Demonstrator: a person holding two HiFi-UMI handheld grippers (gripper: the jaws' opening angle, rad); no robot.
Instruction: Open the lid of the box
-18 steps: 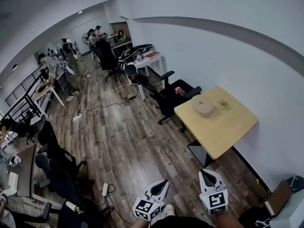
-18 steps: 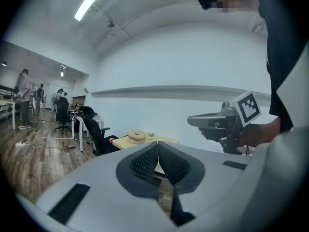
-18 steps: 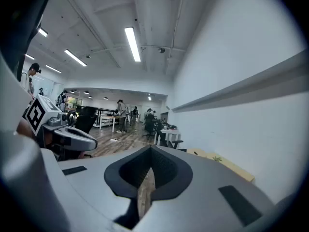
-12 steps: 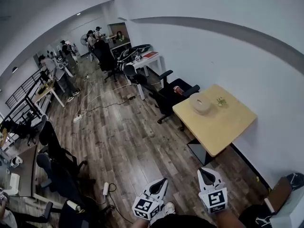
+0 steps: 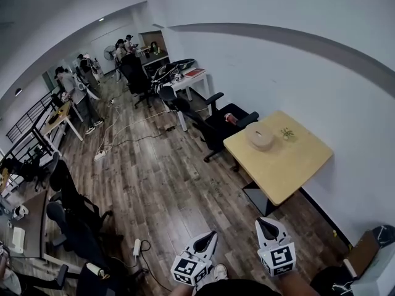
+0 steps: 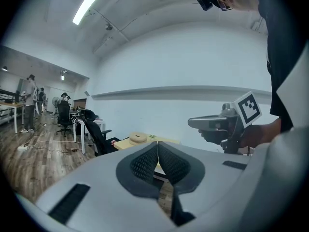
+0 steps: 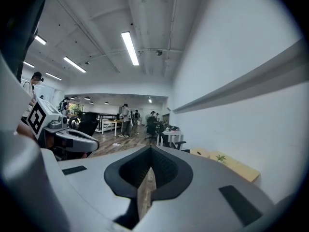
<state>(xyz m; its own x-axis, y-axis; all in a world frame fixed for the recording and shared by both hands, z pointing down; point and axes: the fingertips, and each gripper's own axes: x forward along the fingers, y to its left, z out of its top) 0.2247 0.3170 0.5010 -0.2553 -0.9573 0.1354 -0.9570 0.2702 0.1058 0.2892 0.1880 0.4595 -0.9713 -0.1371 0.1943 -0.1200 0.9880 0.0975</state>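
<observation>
On the light wooden tabletop (image 5: 290, 165), toward its far end: a round tan box with its lid on (image 5: 261, 139), well apart from both grippers. Short of the tabletop's near edge, low over the dark plank floor (image 5: 166, 184): the left gripper (image 5: 208, 238) and the right gripper (image 5: 270, 226), side by side, each with jaws pressed together and nothing pinched.

Just beside the box on the tabletop: a small green sprig or plant (image 5: 286, 132), too small to tell which. Hard to make out any seam between lid and box from here. Under the tabletop: a dark boxy shape (image 5: 258, 197), unclear.

Against the tabletop's far-left side: a black office chair (image 5: 217, 125) with something red (image 5: 230, 118) on its seat. Between grippers and tabletop: a stretch of floor. Well beyond the tabletop: more desks, chairs and standing people (image 5: 68, 85).
</observation>
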